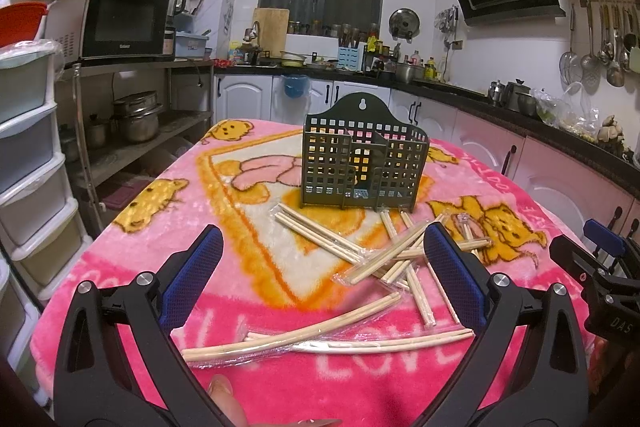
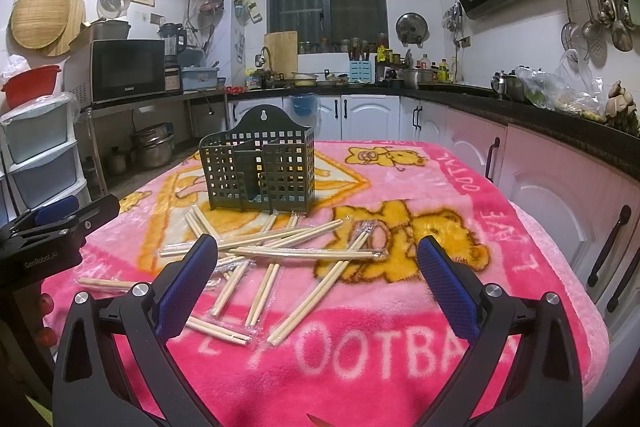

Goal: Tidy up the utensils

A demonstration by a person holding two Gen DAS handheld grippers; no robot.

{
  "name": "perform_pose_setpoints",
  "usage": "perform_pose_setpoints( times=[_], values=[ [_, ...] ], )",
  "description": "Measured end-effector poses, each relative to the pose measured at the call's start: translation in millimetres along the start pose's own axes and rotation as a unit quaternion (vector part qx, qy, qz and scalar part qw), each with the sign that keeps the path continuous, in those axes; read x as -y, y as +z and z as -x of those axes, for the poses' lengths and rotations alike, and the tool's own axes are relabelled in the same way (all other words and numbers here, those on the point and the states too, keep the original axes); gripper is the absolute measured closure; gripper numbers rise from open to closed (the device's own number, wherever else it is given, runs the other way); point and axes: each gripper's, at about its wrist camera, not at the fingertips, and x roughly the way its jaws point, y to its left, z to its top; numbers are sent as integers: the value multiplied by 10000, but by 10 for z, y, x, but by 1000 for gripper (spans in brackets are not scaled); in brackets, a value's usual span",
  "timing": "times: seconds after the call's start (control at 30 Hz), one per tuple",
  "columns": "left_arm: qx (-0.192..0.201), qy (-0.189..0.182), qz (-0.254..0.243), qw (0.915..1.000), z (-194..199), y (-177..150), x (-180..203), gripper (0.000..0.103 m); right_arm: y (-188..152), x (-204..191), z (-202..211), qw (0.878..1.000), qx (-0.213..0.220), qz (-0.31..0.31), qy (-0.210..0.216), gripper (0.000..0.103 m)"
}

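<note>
Many chopsticks (image 2: pixel 280 247) scattered — between, seemingly beyond, both grippers' spread fingers (image 2: pixel 184 283).

The right hand-held gripper (image 2: pixel 316 259) hangs with jaws spread wide above a pink blanket (image 2: pixel 400 355) on the table. Wrapped chopsticks (image 2: pixel 280 247) lie scattered just before a green perforated holder (image 2: pixel 260 171). The left hand-held gripper (image 2: pixel 52 223) shows at left edge.
</note>
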Motion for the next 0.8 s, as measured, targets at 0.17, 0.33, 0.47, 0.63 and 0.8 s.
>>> perform_pose_setpoints(
  times=[0.17, 0.33, 0.47, 0.63, 0.8],
  values=[
    [0, 2, 4, 10000, 1, 0, 0, 10, -1, 1, -1, 10000, 5, -2, -5, 6],
    [5, 2, -5, 10000, -2, -2, 0, 10, -3, 4, -6, 10000, 5, -7, 2, 6],
    [-6, 2, -1, 10000, -5, -2, -2, 10, -4, 4, -8, 10000, 9, -5, 2, 6],
    [-13, 8, -11, 10000, -10, -4, -2, 10, -5, 9, -13, 10000, 2, -10, 7, 6],
    [-24, 19, 5, 10000, 3, -1, 6, 10, -6, 29, -14, 10000, -11, -7, 13, 6]
  ],
)
